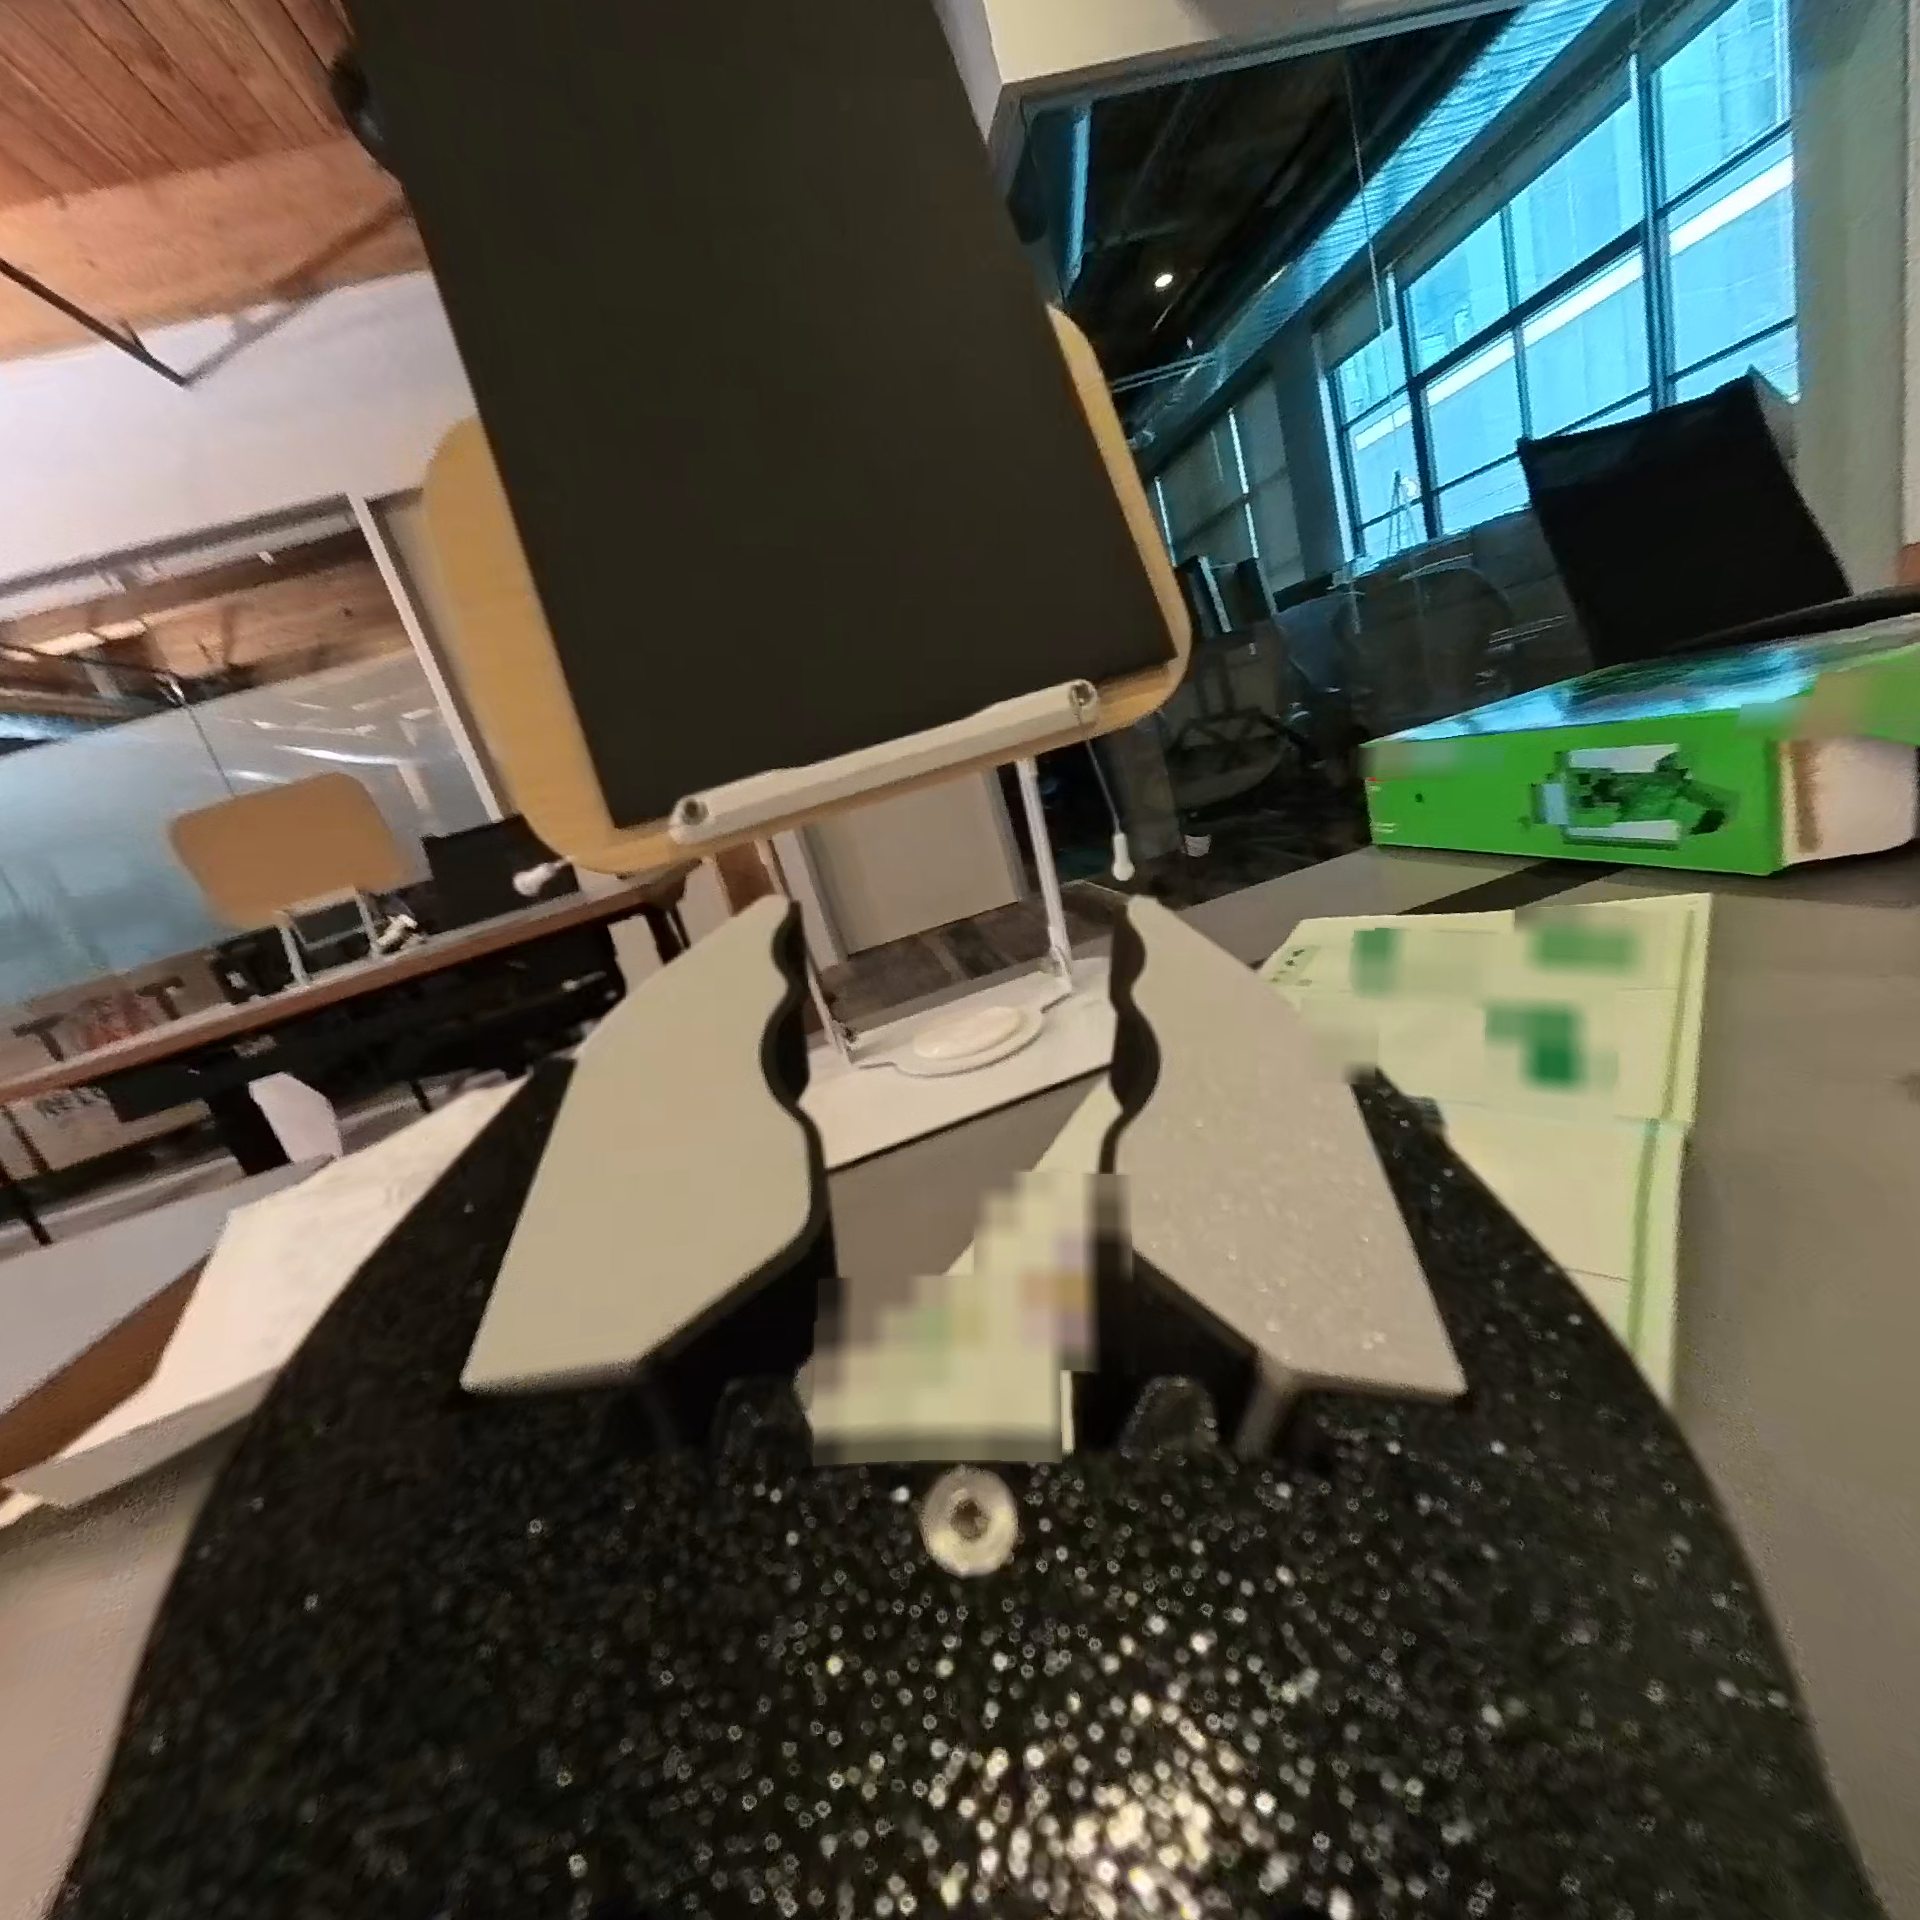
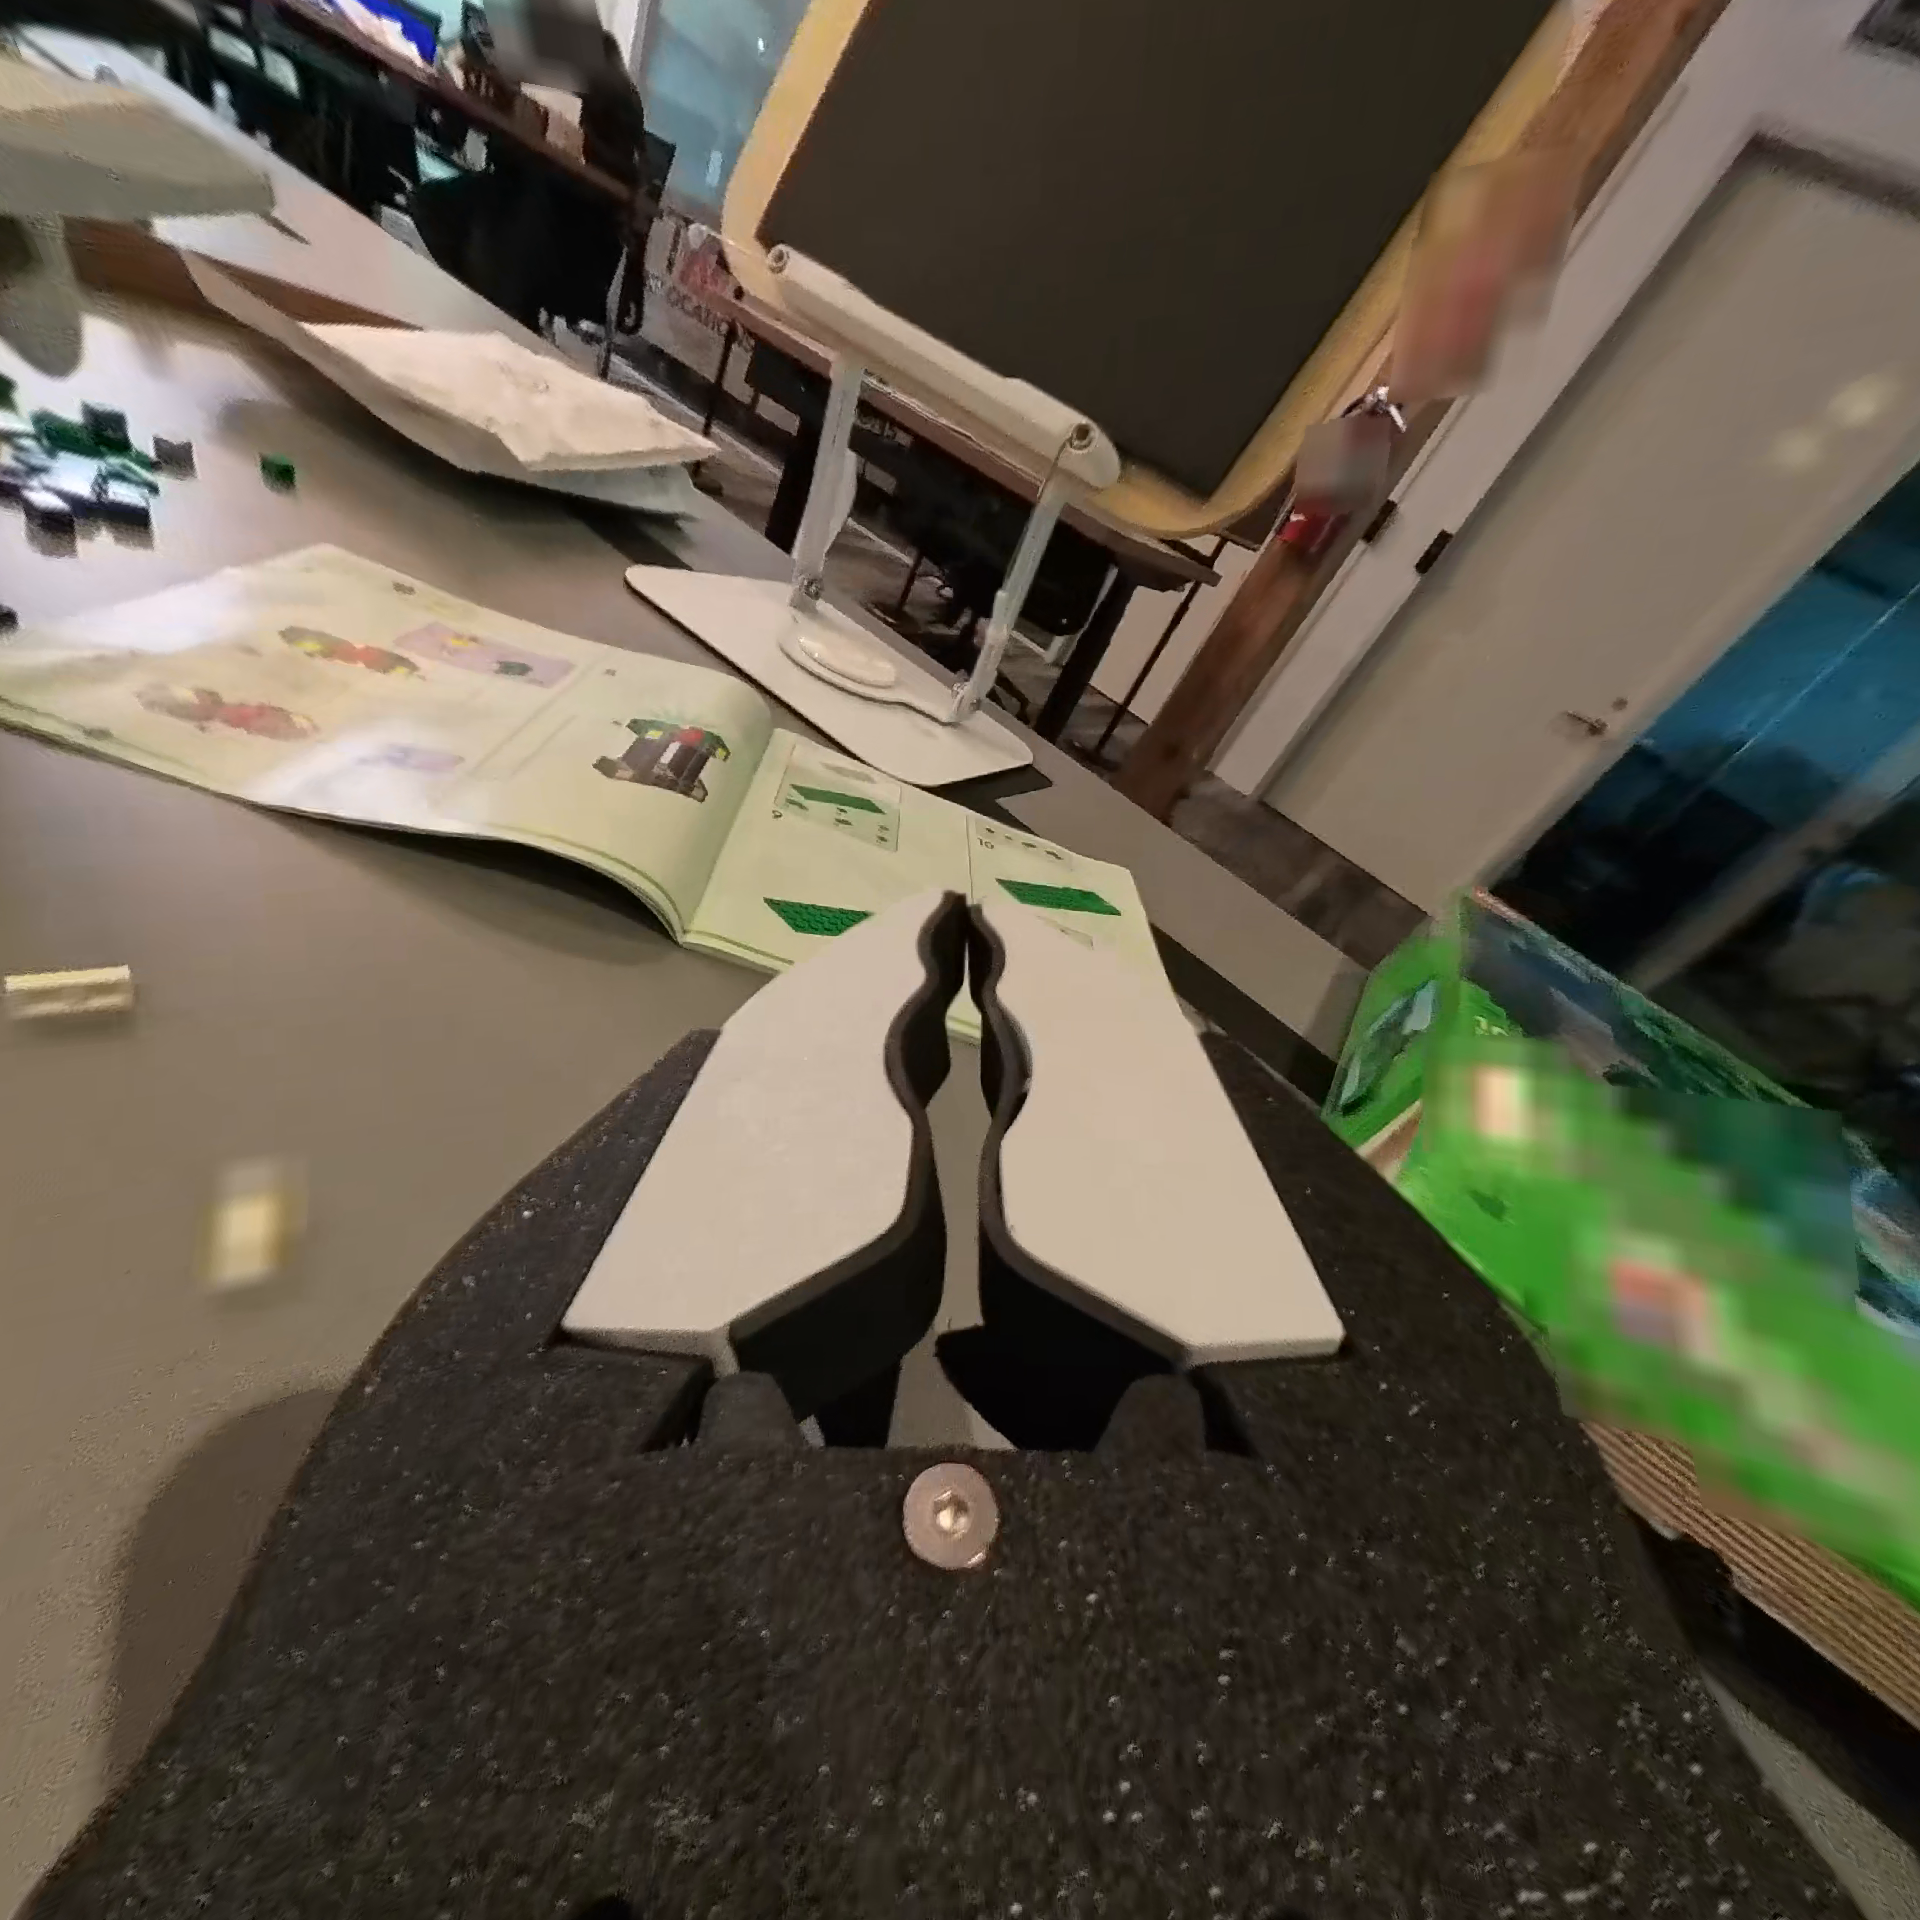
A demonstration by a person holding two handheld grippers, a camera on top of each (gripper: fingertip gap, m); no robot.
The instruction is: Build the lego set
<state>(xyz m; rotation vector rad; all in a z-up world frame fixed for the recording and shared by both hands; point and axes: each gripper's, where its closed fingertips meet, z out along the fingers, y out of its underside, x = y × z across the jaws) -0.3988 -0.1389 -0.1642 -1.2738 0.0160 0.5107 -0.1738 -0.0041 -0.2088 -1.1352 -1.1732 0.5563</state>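
Observation:
My left gripper (image 1: pixel 956 925) is open and empty, held above the grey table and pointing at the tablet stand. My right gripper (image 2: pixel 962 916) is shut with nothing between its fingertips, low over the table near the open instruction booklet (image 2: pixel 468 707), which also shows in the left wrist view (image 1: pixel 1507 1029). A pile of dark and green Lego pieces (image 2: pixel 73 473) lies at the far left, with a single small green brick (image 2: pixel 275 471) beside it. Two tan bricks (image 2: pixel 68 989) (image 2: pixel 249 1221) lie loose on the table to my right gripper's left.
A dark tablet (image 1: pixel 769 416) on a white stand (image 2: pixel 831 665) rises behind the booklet. The green set box (image 2: pixel 1610 1195) lies close on the right, also in the left wrist view (image 1: pixel 1621 790). A white paper bag (image 2: pixel 499 405) lies at the back left. There is about 25 cm between the tips of the two grippers.

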